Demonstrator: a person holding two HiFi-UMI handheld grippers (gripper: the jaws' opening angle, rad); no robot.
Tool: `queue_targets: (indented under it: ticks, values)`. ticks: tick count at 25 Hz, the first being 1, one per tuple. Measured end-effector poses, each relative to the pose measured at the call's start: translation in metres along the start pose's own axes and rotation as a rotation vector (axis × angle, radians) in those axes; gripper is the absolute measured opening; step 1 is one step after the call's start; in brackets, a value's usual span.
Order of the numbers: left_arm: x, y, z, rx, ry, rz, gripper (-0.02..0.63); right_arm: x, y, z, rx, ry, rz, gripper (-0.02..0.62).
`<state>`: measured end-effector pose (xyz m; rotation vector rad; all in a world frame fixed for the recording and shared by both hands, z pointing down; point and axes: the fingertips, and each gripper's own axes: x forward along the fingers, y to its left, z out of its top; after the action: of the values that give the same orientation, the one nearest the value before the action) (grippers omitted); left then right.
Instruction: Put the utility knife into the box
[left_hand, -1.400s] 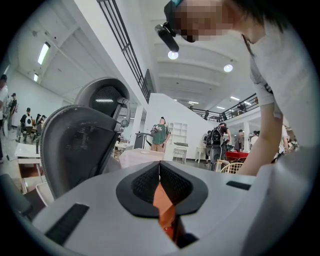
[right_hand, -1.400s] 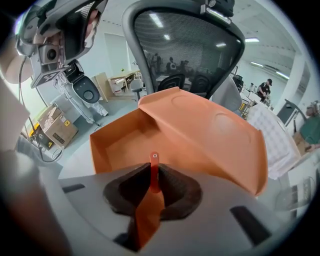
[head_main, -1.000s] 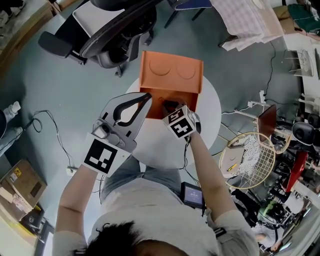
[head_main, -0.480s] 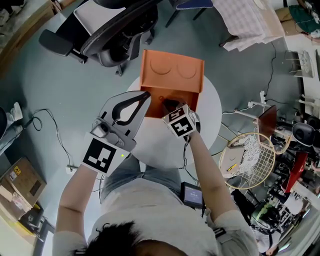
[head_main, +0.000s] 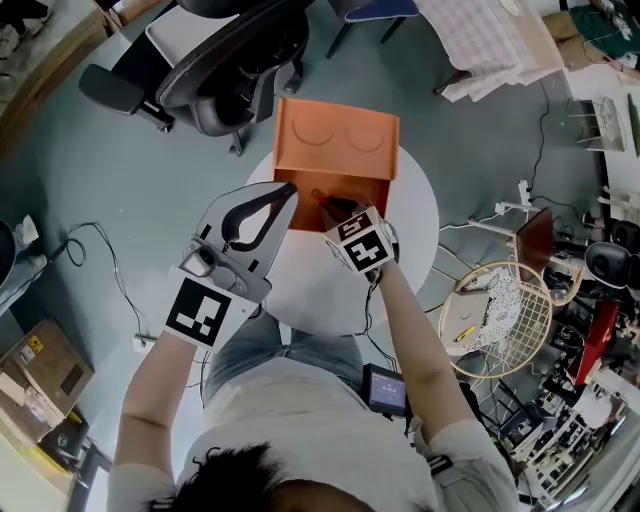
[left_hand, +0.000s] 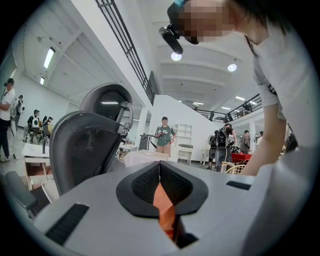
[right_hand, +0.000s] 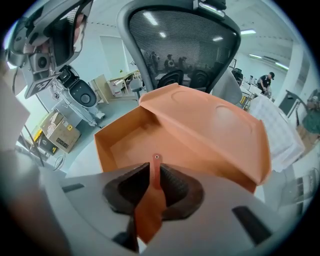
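An orange box stands open on the round white table, its lid tipped back on the far side. My right gripper is shut on the orange utility knife. The knife's thin end with a small hole pokes past the jaws over the box's bare inside. My left gripper is at the box's near left corner. Its jaws are shut with a thin orange strip of the box's wall between them.
A black mesh office chair stands just beyond the table, behind the box. A round wire basket and cluttered gear lie to the right. A cardboard carton and cables sit on the floor at the left.
Almost nothing differs. Both grippers stay at the box's near edge, and the picture has only shifted slightly up and to the left.
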<state>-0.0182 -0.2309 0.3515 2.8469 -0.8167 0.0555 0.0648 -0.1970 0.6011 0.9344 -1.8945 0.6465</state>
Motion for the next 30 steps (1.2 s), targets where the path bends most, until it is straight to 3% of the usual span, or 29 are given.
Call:
queue_targets:
  ticks: [2, 6, 18, 30]
  values:
    - [-0.001, -0.003, 0.001, 0.005, 0.0, 0.003, 0.011, -0.003, 0.0, 0.001, -0.011, -0.01, -0.006, 0.071]
    - [-0.003, -0.012, 0.003, 0.014, -0.004, 0.012, 0.011, -0.016, -0.002, 0.007, -0.037, -0.044, -0.034, 0.009]
    - [-0.009, -0.044, 0.007, 0.035, -0.02, 0.021, 0.011, -0.055, 0.011, 0.018, -0.062, -0.165, -0.042, 0.008]
    - [0.003, -0.107, 0.024, 0.067, -0.066, -0.026, 0.011, -0.147, 0.03, 0.031, -0.057, -0.395, -0.033, 0.006]
